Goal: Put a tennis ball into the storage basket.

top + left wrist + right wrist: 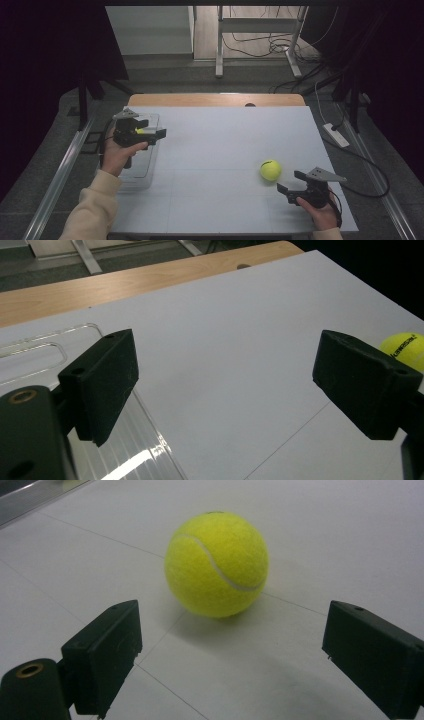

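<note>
My right gripper (289, 186) sits just behind tennis ball (270, 170) on white worktop (215, 150), fingers wide, nothing held. Left gripper (152, 133) over clear tray (150, 165), fingers wide, empty. Step: reaching for ball. Next: push forward, ball between fingers, squeeze.

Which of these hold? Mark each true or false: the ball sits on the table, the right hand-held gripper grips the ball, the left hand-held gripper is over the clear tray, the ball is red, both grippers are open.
1. The ball sits on the table. True.
2. The right hand-held gripper grips the ball. False: its jaws stand open just short of the ball, apart from it.
3. The left hand-held gripper is over the clear tray. True, at the tray's far right side.
4. The ball is red. False: it is yellow-green.
5. Both grippers are open. True: nothing is between either pair of jaws.
</note>
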Tool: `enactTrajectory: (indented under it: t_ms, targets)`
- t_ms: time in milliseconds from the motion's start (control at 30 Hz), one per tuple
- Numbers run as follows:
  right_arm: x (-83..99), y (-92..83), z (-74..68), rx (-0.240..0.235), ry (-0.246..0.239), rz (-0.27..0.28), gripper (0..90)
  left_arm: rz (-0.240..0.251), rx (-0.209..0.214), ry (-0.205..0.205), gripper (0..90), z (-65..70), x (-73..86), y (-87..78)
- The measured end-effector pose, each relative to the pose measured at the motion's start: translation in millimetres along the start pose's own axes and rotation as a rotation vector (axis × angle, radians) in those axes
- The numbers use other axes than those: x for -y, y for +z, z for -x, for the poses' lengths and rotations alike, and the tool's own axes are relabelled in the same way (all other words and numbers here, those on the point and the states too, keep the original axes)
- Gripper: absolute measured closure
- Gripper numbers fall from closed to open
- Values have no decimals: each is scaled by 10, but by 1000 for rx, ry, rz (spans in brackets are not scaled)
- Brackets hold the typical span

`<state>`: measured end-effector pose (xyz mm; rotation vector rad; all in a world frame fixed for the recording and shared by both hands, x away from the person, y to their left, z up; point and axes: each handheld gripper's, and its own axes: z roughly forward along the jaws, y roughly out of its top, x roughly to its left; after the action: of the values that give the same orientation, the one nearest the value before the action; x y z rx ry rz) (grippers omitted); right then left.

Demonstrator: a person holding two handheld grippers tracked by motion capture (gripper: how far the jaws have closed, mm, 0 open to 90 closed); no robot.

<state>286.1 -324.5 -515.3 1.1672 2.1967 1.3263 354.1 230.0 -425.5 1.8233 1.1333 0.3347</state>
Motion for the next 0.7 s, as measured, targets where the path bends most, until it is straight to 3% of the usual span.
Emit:
enactTrajectory:
  t_ms: [400,700]
  targets:
    - [5,-7,2,3,-2,-4,88,-7,18,8,121,57,9,49]
    - [5,-3,0,2,-3,-4,88,-14,62,23,121,171,14,104]
